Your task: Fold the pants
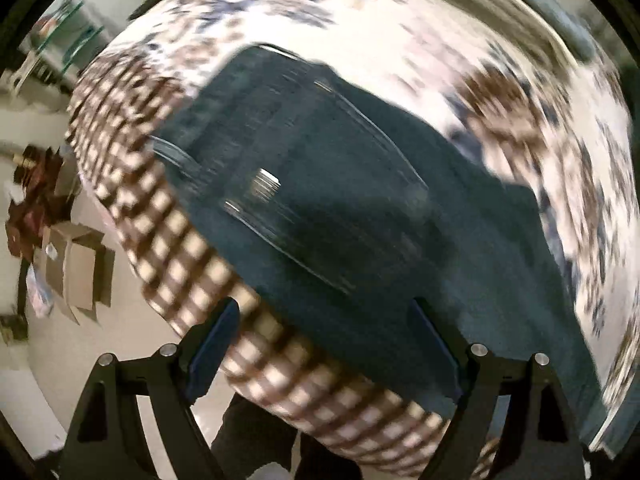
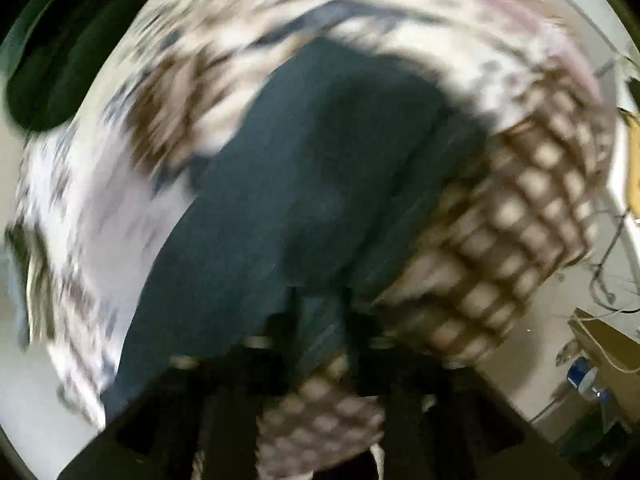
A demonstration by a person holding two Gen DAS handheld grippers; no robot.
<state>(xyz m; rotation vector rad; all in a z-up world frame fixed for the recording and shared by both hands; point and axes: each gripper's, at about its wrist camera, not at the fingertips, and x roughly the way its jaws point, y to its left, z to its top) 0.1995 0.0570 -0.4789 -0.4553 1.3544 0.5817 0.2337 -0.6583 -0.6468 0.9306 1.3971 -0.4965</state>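
Dark blue jeans (image 1: 340,184) lie spread on a bed cover (image 1: 520,92) with a white flowered top and a brown checked border. The left wrist view is blurred by motion. My left gripper (image 1: 326,344) hangs above the jeans' near edge and the checked border, pointing down, wide open with nothing held. The right wrist view is heavily smeared. It shows the jeans (image 2: 280,200) running up the middle. My right gripper (image 2: 322,312) is over their near end, its dark fingers (image 2: 294,316) standing a little apart with denim showing through the gap.
On the floor left of the bed stand open cardboard boxes (image 1: 80,276) and dark red clutter (image 1: 36,200). A person's dark trouser legs (image 1: 256,440) are by the bed edge. Right of the bed are a cardboard box (image 2: 608,344), a water bottle (image 2: 588,380) and cables (image 2: 608,264).
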